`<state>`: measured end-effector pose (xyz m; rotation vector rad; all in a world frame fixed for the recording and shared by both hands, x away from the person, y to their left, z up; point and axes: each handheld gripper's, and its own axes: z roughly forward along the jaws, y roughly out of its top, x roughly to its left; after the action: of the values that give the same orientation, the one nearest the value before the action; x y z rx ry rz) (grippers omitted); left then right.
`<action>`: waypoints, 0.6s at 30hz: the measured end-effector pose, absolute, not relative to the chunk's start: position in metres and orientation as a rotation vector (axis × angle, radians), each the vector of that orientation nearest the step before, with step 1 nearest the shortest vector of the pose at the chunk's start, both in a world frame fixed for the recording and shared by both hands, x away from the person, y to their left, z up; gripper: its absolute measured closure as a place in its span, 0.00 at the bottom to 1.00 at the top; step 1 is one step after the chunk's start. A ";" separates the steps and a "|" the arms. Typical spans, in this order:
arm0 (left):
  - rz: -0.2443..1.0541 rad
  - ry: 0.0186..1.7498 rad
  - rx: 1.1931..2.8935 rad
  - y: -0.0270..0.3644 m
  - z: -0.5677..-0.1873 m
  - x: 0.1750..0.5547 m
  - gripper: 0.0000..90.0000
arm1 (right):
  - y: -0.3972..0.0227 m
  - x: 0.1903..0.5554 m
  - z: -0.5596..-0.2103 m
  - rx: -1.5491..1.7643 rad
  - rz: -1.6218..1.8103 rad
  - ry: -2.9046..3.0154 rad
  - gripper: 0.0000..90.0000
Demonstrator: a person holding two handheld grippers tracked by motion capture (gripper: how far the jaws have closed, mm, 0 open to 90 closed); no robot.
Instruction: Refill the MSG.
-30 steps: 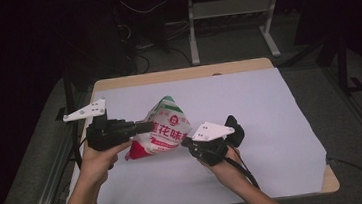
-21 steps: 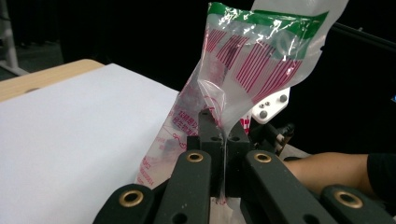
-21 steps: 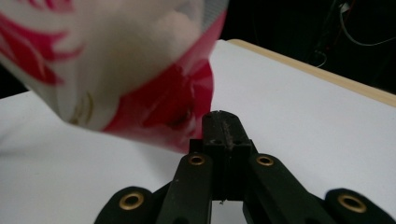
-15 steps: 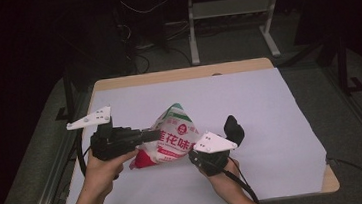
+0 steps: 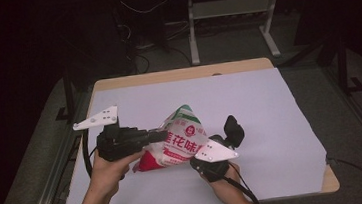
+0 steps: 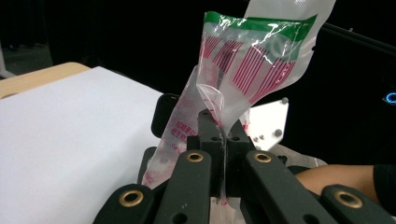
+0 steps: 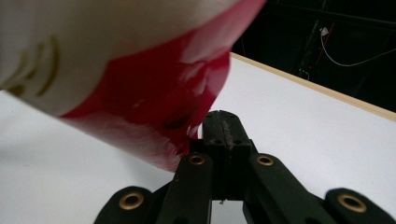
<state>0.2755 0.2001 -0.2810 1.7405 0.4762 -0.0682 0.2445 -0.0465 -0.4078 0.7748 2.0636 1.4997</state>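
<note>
Both grippers are clamped on one bag [image 5: 180, 142], a white plastic food bag with red print, a green band at its top and red at its bottom end. It is held up off the white sheet [image 5: 249, 105] that covers the table [image 5: 176, 75], nearer the sheet's front edge than its back edge and slightly left of the middle.

Left gripper [image 5: 159, 134]: jaws fully closed on the bag's left side. In the left gripper view the two black jaws meet with a fold of the clear film pinched between them [image 6: 223, 133]; the bag [image 6: 243, 65] rises above the jaws, with its green band and a red barcode uppermost. The gripper lies roughly level and points toward the sheet's right edge. The left hand [image 5: 107, 169] holds it from below, and its grey three-cornered plate [image 5: 96, 119] stands out toward the left edge.

Right gripper [image 5: 201, 152]: jaws also fully closed. In the right gripper view they are pressed together at the red bottom corner of the bag [image 7: 154, 93], and the film appears caught at their left side; how much of it lies between the jaws I cannot tell. The right hand [image 5: 222, 181] comes in from the front edge, and the gripper's plate [image 5: 215, 151] sits just below the bag.

Bag posture: tilted, green end highest and toward the back edge, red end low and toward the front-left corner. It sags between the two grips. Whether its lowest corner touches the sheet cannot be made out.
</note>
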 end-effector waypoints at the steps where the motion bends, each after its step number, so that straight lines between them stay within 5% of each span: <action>1: -0.068 0.481 1.742 0.199 -0.281 0.276 1.00 | -0.046 0.244 -0.408 0.766 1.492 2.064 1.00; 18: -0.073 0.520 1.770 0.191 -0.277 0.288 1.00 | -0.038 0.236 -0.417 0.672 1.500 2.077 1.00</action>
<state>0.2876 0.1906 -0.2771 1.7704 0.5198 -0.0729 0.2355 -0.0383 -0.4166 0.6720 2.0768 1.4997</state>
